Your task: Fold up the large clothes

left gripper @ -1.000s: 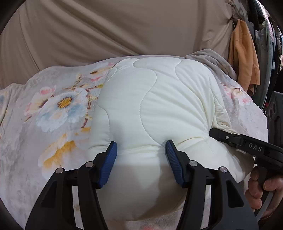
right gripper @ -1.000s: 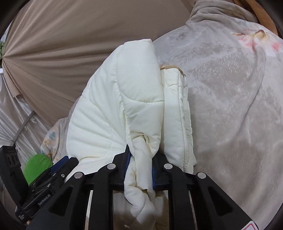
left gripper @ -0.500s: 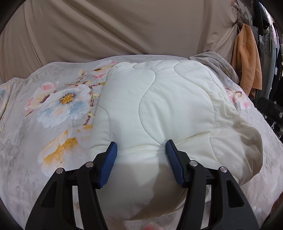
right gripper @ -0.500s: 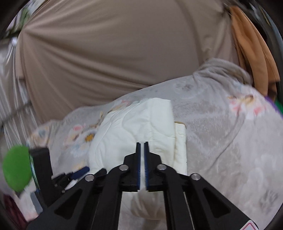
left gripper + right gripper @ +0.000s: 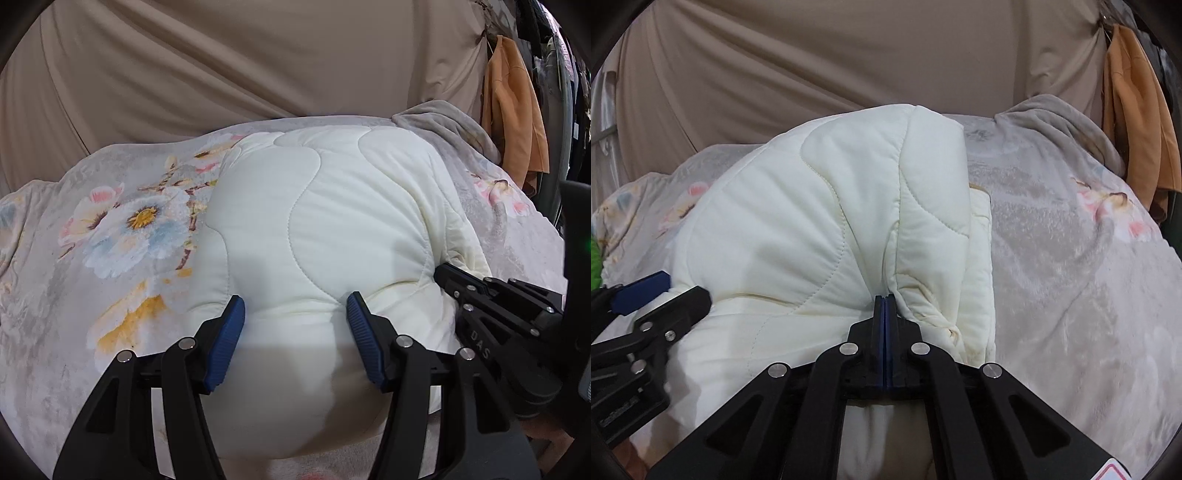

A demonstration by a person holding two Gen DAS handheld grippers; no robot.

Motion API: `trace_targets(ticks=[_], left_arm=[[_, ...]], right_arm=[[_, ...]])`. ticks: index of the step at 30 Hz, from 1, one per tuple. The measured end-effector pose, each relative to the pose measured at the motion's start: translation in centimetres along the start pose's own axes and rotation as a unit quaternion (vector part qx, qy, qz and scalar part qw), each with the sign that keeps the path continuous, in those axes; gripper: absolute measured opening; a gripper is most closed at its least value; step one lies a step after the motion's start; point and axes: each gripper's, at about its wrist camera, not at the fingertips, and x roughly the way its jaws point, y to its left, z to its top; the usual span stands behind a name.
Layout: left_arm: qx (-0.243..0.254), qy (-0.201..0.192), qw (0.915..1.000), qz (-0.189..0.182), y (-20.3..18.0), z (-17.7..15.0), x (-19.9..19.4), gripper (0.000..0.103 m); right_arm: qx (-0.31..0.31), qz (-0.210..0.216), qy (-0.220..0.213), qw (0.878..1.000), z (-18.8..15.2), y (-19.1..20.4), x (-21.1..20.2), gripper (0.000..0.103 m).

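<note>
The cream quilted jacket (image 5: pixel 321 236) lies as a thick folded bundle on the floral bedspread (image 5: pixel 122 236), filling the middle of the left wrist view, with its near edge down at 6 o'clock between the fingers. The left gripper (image 5: pixel 294 341) stands with its blue pads wide apart, one on each side of the padded near edge; they press against the bulge but do not pinch it. In the right wrist view the right gripper (image 5: pixel 884 306) has its two pads together, tips pushed into a crease of the jacket (image 5: pixel 827 229) where several layers meet; whether a thin fold of cloth is caught between them I cannot tell, because no fabric shows in the slit. The right tool also appears at 3 o'clock in the left view, touching the bundle's side, and the left tool (image 5: pixel 657 295) sits at 9 o'clock in the right view. Behind the bed a beige curtain (image 5: pixel 240 62) hangs at 12 o'clock, and an orange garment (image 5: pixel 513 110) hangs at 2 o'clock. I judge the fold is nearly finished and the step in hand is tidying the bundle. To do it well, the left pads should hold the puffy near edge steady while the right tip tucks the loose layers inward slowly, so that the springy padding does not open again.
</note>
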Motion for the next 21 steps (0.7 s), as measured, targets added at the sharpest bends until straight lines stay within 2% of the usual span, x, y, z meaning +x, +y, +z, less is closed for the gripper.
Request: trace_targets(ticks=[4,8,11,14,17,21], left_arm=[[-0.005,0.000,1.0000,-0.008,0.5,0.2,-0.8,0.056],[-0.029,-0.002,0.9994,-0.016,2.4,0.3,-2.3,0.056],[-0.039,0.005,0.9990,-0.021,3.4,0.1,-2.3,0.056],[-0.040,0.006,0.9990,-0.019,3.6,-0.2,-2.0,0.056],[-0.040,0.004,0.9990,-0.020,3.6,-0.2,-2.0,0.056],[-0.043,0.004,0.9987,-0.025,3.6,-0.3,-1.8,0.056]], right_arm=[[0.002,0.011,0.009,1.000,0.4,-0.3,-0.2,0.000],[0.038,0.041,0.022,0.998,1.3,-1.2,-1.6,0.000],[0.065,0.067,-0.001,0.996,3.0,-1.4,-4.4,0.000],[0.061,0.056,-0.029,0.996,5.3,-0.8,-6.2,0.000],[0.055,0.036,-0.022,0.998,6.8,-0.3,-4.8,0.000],[0.074,0.025,0.025,0.997,6.4,-0.3,0.2,0.000]])
